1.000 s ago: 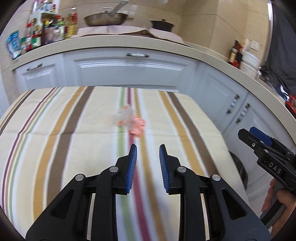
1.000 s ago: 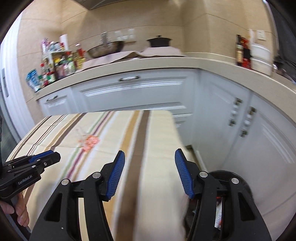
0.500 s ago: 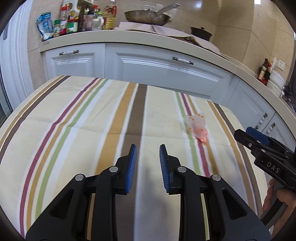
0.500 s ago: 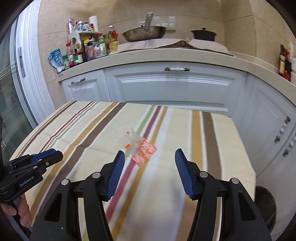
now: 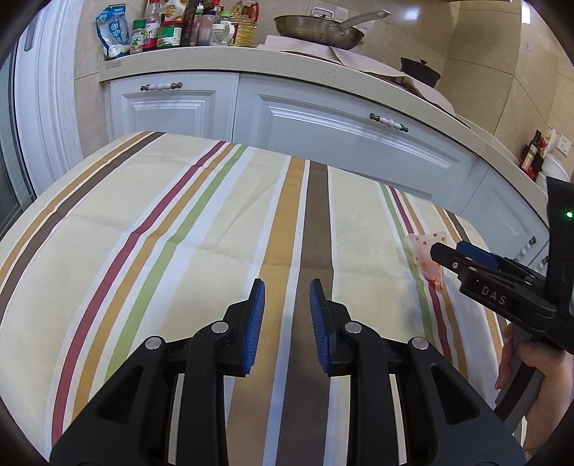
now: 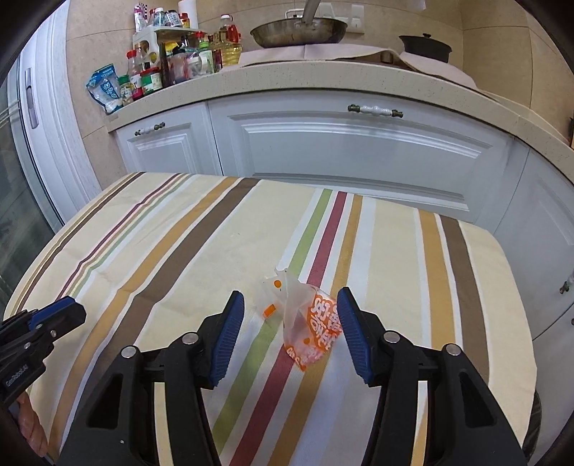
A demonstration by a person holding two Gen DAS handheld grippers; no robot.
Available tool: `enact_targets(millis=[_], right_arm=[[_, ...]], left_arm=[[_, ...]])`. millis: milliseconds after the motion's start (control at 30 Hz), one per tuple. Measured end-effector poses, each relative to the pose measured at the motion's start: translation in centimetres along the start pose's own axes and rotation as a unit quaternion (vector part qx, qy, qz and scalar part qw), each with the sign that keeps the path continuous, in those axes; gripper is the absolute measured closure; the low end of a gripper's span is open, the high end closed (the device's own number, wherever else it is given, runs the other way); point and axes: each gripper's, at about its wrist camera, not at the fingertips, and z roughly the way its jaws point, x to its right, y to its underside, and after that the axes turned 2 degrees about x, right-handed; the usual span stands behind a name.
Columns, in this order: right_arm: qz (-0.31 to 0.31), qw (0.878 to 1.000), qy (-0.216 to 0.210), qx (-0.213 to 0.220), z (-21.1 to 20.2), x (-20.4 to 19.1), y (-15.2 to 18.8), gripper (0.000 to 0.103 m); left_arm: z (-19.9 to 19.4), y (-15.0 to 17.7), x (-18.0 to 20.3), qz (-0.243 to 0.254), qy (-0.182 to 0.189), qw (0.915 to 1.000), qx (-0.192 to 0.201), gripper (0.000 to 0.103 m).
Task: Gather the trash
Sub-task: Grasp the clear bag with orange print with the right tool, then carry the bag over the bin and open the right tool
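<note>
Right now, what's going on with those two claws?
Right gripper closing around wrapper, not touching yet. Left gripper empty, slightly open. Nothing in the way.

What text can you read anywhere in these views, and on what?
"DAS": side of the right claw.
"GenRobot.AI": side of the left claw.
Wrapper between the closing right claw's pads: white characters, not readable.
Blue packet on the counter: characters too small.
Jar labels: blurred.
</note>
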Motion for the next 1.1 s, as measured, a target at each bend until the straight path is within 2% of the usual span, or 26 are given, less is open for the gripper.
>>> enact_targets(millis=[67, 167, 267, 467, 700, 933, 1100], right_arm=[[0.001, 1.0, -0.003, -0.006, 0.5, 0.0, 0.0, 0.061], [0.004, 1.0, -0.007, -0.017, 1.3, 0.2, 0.0, 0.08], [0.004, 1.0, -0.006, -0.015, 1.1, 0.3, 0.2, 0.087], [0.006, 1.0, 0.004, 0.002, -1.4, 1.2, 0.8, 0.089], [0.028, 0.999, 0.036, 0.03, -6.8, 4.5, 2.9, 0.089], [0.064, 0.992, 0.097, 0.043, -12.1, 9.5, 6.1, 0.089], [0.1, 0.982, 0.152, 0.046, -15.5, 13.7, 9.0, 0.089]], left_arm=[[0.1, 0.1, 0.0, 0.0, 0.001, 1.0, -0.002, 0.078], [0.1, 0.3, 0.1, 0.0, 0.003, 1.0, -0.005, 0.078], [0.1, 0.4, 0.4, 0.0, 0.005, 1.0, -0.007, 0.078], [-0.4, 0.6, 1.9, 0.008, 0.019, 0.9998, -0.006, 0.078], [-1.1, 1.5, 5.7, 0.034, 0.052, 0.9981, -0.009, 0.078], [-1.6, 2.7, 10.7, 0.068, 0.09, 0.9934, -0.017, 0.078], [-2.2, 3.5, 14.6, 0.096, 0.119, 0.9881, -0.02, 0.078]])
